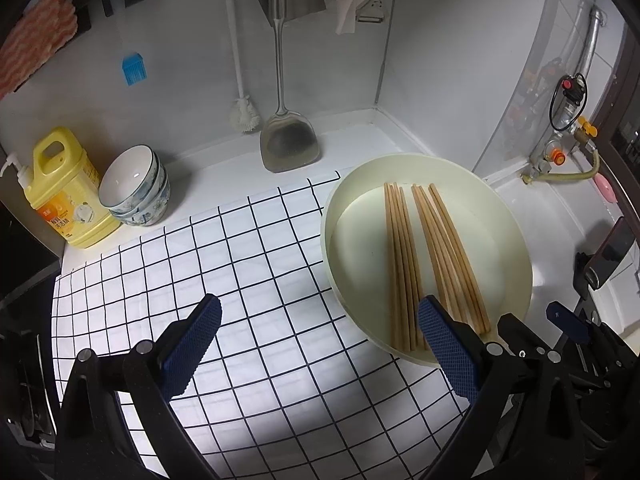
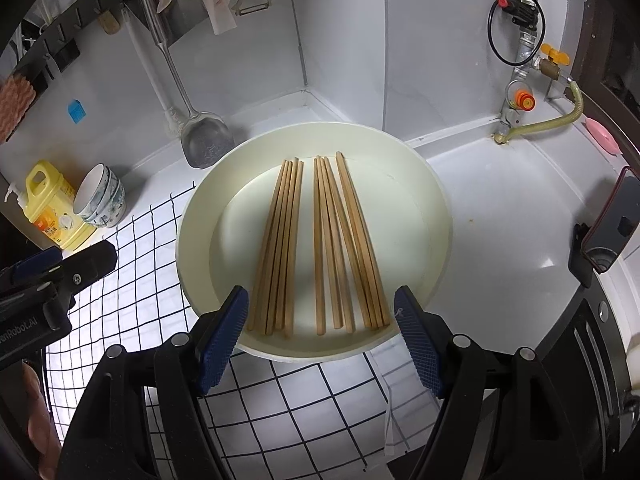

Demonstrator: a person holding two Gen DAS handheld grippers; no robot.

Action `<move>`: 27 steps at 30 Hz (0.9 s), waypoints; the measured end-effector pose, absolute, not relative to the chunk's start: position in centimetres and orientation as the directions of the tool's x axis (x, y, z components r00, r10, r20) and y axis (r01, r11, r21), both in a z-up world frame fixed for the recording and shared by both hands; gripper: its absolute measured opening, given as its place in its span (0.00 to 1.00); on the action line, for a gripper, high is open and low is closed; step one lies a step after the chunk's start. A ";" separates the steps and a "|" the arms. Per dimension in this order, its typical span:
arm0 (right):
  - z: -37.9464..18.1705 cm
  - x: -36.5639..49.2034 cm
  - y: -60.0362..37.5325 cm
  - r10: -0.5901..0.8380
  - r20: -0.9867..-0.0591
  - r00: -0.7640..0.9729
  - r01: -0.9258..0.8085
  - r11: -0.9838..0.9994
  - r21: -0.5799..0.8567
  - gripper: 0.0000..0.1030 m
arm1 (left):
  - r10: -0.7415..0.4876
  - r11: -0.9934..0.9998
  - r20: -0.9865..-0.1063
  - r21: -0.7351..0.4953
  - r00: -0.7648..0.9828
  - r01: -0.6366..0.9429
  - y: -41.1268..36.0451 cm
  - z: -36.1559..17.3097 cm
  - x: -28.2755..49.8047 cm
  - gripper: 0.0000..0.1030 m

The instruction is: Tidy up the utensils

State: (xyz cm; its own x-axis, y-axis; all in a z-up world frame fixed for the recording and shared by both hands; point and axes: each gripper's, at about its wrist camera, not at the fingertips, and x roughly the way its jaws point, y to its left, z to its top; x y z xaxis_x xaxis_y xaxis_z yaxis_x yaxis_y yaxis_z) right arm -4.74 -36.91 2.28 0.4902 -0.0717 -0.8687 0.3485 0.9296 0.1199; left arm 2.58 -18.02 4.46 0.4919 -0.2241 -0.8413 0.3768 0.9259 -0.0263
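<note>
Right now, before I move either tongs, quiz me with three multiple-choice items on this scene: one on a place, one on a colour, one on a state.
1. Where do the chopsticks lie?
A. In the cream basin
B. On the checked cloth
C. In the stacked bowls

2. What colour is the detergent jug?
A. Blue
B. Yellow
C. Green

3. How do the right tongs stand?
A. Shut on chopsticks
B. Shut, empty
C. Open, empty

Answers:
1. A, two loose groups rest on the basin's floor.
2. B, the jug beside the bowls is yellow.
3. C, the pads sit wide apart at the basin's near rim, gripping nothing.
</note>
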 end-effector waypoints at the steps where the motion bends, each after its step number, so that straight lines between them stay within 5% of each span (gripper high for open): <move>1: 2.3 -4.8 -36.9 -0.073 -0.869 0.489 0.350 0.929 0.119 0.70 | -0.223 0.926 -0.841 -0.026 0.493 0.376 -18.0 4.5 2.5 0.94; 27: 2.5 -5.0 -36.4 -0.081 -0.873 0.480 0.357 0.927 0.110 0.70 | -0.192 0.929 -0.844 0.008 0.501 0.371 -18.0 4.6 2.2 0.94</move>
